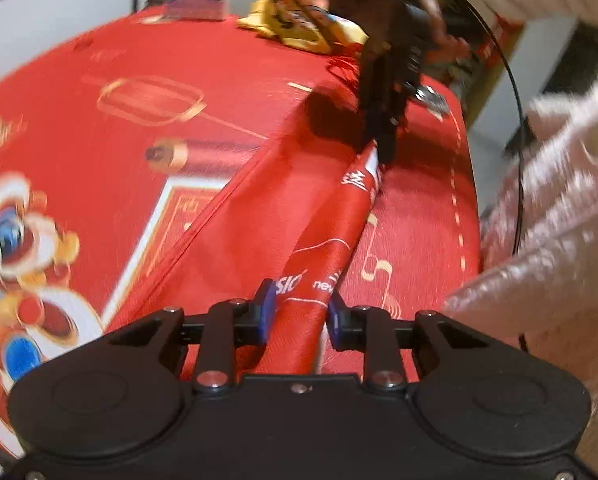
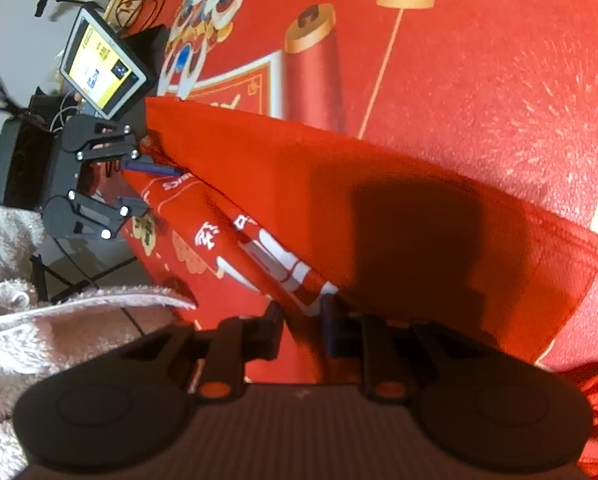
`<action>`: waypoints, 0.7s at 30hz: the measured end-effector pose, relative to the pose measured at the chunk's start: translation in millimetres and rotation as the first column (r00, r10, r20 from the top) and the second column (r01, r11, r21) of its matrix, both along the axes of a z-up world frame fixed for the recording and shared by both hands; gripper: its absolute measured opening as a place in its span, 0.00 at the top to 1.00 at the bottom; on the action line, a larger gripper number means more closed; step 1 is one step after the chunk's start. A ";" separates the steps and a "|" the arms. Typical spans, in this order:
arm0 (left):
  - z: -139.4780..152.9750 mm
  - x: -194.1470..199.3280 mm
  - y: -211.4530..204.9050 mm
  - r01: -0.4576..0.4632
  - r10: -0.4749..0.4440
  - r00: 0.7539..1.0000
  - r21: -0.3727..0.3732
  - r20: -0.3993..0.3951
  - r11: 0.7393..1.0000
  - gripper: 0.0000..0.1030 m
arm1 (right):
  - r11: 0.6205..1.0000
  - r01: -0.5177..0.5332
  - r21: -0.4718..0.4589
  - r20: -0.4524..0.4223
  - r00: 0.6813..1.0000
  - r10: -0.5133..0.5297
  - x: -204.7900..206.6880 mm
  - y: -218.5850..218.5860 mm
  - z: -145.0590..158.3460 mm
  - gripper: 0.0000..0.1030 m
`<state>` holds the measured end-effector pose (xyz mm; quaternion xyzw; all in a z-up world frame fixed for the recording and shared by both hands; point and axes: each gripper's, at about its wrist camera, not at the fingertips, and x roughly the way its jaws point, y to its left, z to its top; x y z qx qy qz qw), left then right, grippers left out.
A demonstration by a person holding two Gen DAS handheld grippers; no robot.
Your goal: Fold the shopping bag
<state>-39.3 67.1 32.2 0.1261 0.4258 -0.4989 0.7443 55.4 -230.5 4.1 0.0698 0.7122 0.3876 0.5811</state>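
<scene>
A red shopping bag [image 1: 267, 216] with white print lies on the red tablecloth, one edge lifted as a fold stretched between both grippers. My left gripper [image 1: 301, 308] is shut on one end of that raised edge. My right gripper [image 2: 303, 320] is shut on the other end; it shows in the left wrist view [image 1: 383, 148] at the far end of the fold. The bag [image 2: 339, 208] fills the middle of the right wrist view, with my left gripper [image 2: 151, 186] at its far end. Both views are motion-blurred.
The table carries a red cloth [image 1: 119, 128] with lantern and lion prints. A crumpled yellow and red bag [image 1: 299, 16] and a tissue box [image 1: 197, 4] lie at the far edge. A lit tablet [image 2: 101, 66] stands off the table. My pale fleece sleeves [image 1: 559, 200] are alongside.
</scene>
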 end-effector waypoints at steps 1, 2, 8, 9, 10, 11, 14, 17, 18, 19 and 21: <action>-0.6 1.1 0.6 -0.010 0.009 1.000 -0.005 -0.013 1.000 0.74 | 1.000 0.003 0.002 0.001 1.000 -0.003 0.1 -0.1 -0.3 0.82; -1.1 2.1 1.0 -0.017 0.017 1.000 -0.007 -0.024 1.000 0.74 | 1.000 0.005 0.003 0.001 1.000 -0.005 0.3 -0.4 -0.9 0.82; -8.0 15.6 10.2 -0.103 0.098 0.986 -0.032 -0.135 0.994 0.74 | 1.000 0.008 0.019 0.072 0.997 -0.009 -4.2 -2.3 9.2 0.81; -9.2 16.9 11.2 -0.109 0.103 0.984 -0.035 -0.143 0.993 0.74 | 1.000 0.006 0.023 0.108 0.994 -0.008 -7.0 -2.5 14.1 0.80; -10.3 17.7 11.8 -0.115 0.108 0.983 -0.037 -0.149 0.993 0.73 | 1.000 0.003 0.027 0.144 0.990 -0.007 -10.0 -2.6 19.3 0.79; -11.5 18.4 12.4 -0.121 0.114 0.981 -0.039 -0.156 0.992 0.72 | 1.000 0.003 0.019 0.193 0.981 -0.007 -14.6 -3.1 25.6 0.76; -14.8 21.8 15.0 -0.144 0.133 0.973 -0.049 -0.187 0.988 0.71 | 1.000 0.001 -0.021 0.342 0.940 0.006 -30.1 -4.7 44.9 0.73; -16.9 26.2 17.5 -0.154 0.138 0.966 -0.060 -0.218 0.986 0.71 | 0.992 -0.060 -0.112 0.517 0.849 0.110 -55.4 -2.0 63.9 0.64; -17.7 27.7 18.0 -0.157 0.138 0.964 -0.064 -0.228 0.986 0.71 | 0.984 -0.096 -0.153 0.575 0.801 0.167 -66.5 0.1 67.9 0.63; -18.5 29.1 18.8 -0.159 0.139 0.962 -0.068 -0.237 0.985 0.71 | 0.972 -0.129 -0.197 0.627 0.745 0.226 -77.8 2.4 71.4 0.62; -19.4 31.1 20.6 -0.164 0.141 0.958 -0.074 -0.252 0.984 0.71 | 0.941 -0.186 -0.283 0.716 0.611 0.336 -98.9 8.2 75.0 0.62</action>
